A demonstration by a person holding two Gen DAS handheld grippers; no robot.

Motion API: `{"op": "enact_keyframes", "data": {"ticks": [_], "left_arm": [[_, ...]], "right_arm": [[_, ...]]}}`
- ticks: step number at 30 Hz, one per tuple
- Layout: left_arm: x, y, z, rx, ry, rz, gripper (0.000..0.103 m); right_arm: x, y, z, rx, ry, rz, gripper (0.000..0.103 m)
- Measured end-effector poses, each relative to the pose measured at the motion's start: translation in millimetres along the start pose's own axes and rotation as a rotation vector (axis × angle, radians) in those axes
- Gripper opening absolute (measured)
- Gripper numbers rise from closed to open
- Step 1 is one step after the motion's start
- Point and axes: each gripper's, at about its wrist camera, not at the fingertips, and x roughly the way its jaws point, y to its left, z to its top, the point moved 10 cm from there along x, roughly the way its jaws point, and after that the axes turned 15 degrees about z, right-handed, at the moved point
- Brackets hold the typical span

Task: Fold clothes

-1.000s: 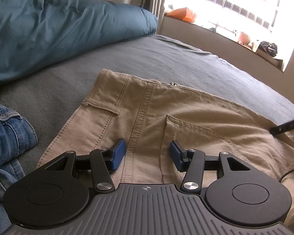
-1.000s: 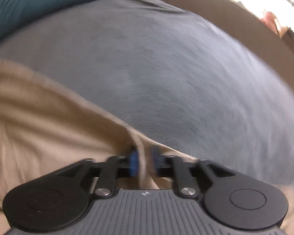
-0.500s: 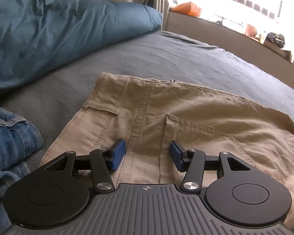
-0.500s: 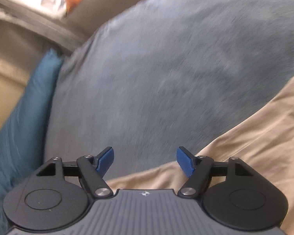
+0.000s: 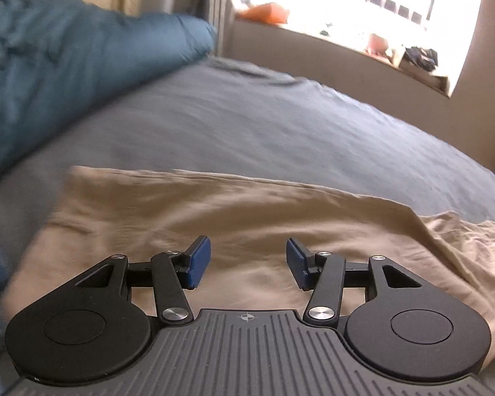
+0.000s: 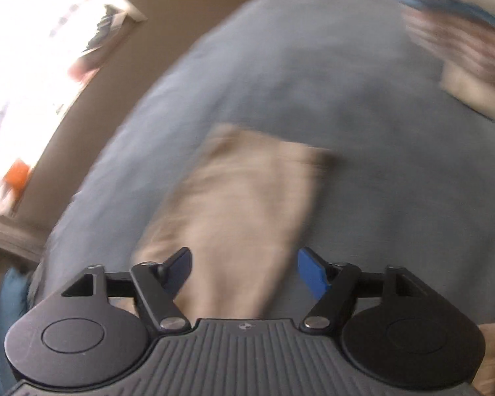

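My left gripper point(image 5: 248, 261) hangs tilted down over the trousers point(image 5: 234, 211), jaws apart and empty. My right gripper point(image 6: 244, 272), also over the trousers, has just narrowed slightly, its 2 pads still wide, gripping nothing.

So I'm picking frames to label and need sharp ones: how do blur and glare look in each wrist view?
Left wrist view: window blown out white, khaki trousers and blue duvet mildly smeared, left tool crisp. Right wrist view: heavy motion blur over the trousers and grey sheet, window overexposed, only the right tool sharp.
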Motion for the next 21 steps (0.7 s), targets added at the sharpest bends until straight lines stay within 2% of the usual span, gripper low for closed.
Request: {"op": "enact_keyframes", "data": {"ticks": [3,7,8,9,11,15,21], "left_arm": [[26.9,-18.1,2.6,0.042,0.029,0.022,0.051],[55.9,-34.2,7.6,0.093,0.011,0.057,0.05],[60.4,-35.4,8.7,0.096,0.002,0.065,0.05],[64.8,-36.6,9.7,0.099,-0.007,0.073,0.05],[71.1,-39.1,9.4,0.107,-0.016,0.084,0.051],[71.6,-39.2,10.6,0.097,-0.024,0.087,0.051],[73.8,-40.8,11.2,0.097,-0.032,0.084,0.051]], "right_arm": [[10.6,-30.1,-7.8,0.072,0.026,0.023,0.06],[33.0,-25.6,-7.8,0.044,0.025,0.064,0.057],[37.1,-22.2,-6.4,0.033,0.019,0.073,0.048],[41.4,-19.2,-6.5,0.024,0.02,0.076,0.028],[47.9,-17.5,-10.5,-0.002,0.024,0.039,0.002],[24.5,-6.2,-8.5,-0.104,-0.062,-0.001,0.001],[13.3,-30.1,-8.5,-0.055,-0.093,-0.043,0.0]]}}
